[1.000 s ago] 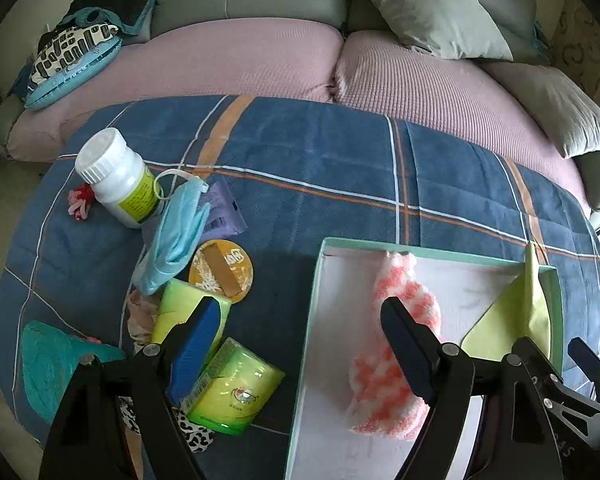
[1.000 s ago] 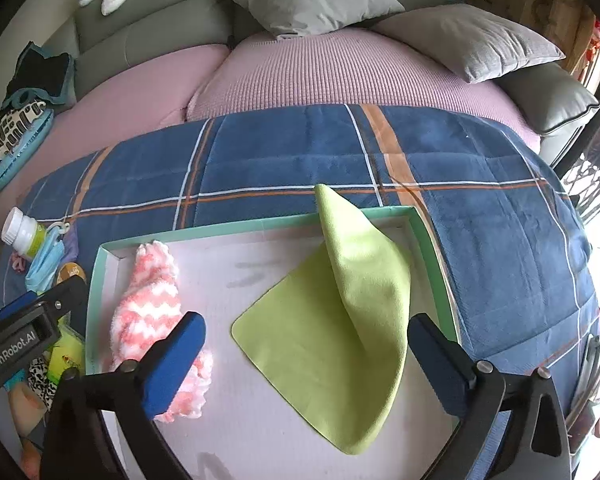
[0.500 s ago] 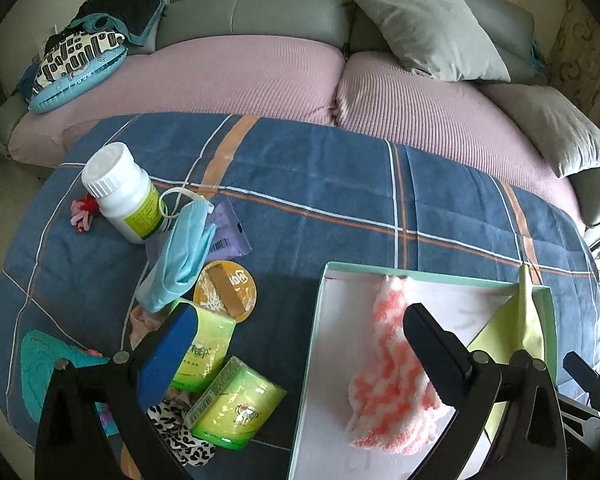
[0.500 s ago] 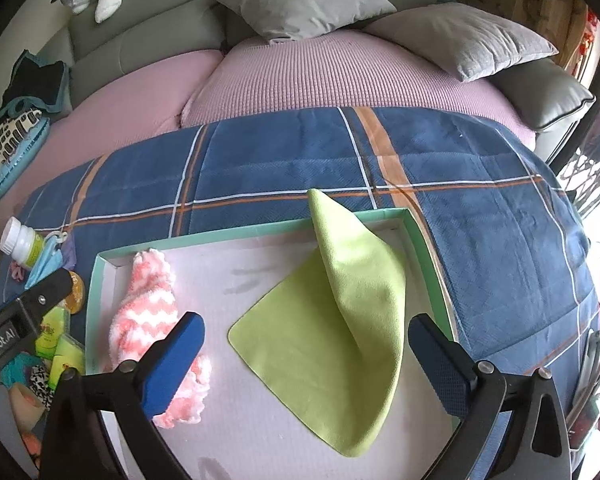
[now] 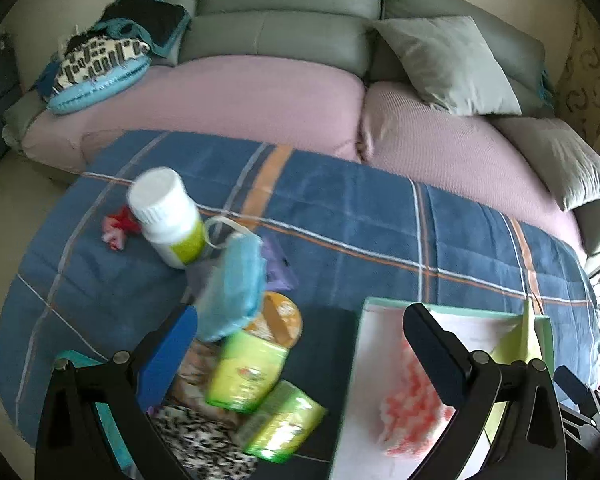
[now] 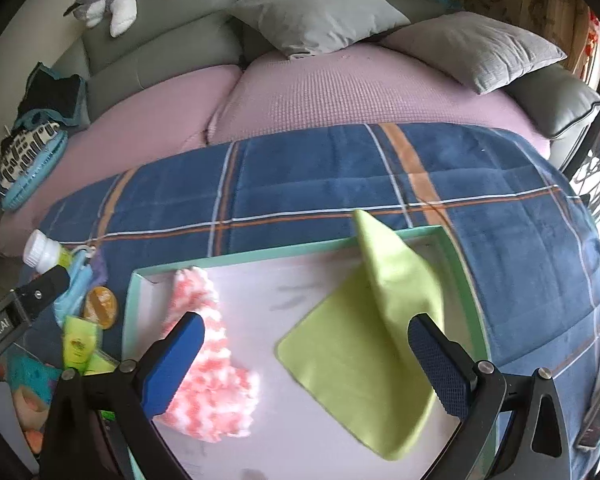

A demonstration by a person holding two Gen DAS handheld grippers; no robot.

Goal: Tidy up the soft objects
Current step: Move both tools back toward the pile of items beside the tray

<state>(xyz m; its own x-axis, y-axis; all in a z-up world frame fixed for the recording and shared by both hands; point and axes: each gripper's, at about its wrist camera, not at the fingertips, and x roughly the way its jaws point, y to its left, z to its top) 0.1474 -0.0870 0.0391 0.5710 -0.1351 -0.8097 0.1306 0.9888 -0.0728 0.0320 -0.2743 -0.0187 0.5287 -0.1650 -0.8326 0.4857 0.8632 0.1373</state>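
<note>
Both claws wide, empty. I'd take the blue face mask [image 5: 232, 292] next: light, floppy, pinch mid-fold, not ear loop.

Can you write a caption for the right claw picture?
Open right claw above mint-rimmed tray holding fluffy pink-white sock and lime cloth.

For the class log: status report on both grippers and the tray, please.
Left gripper open, empty, over the clutter pile. Right gripper open, empty, over the tray. Pink fuzzy piece and green cloth inside. Nothing blocking.
</note>
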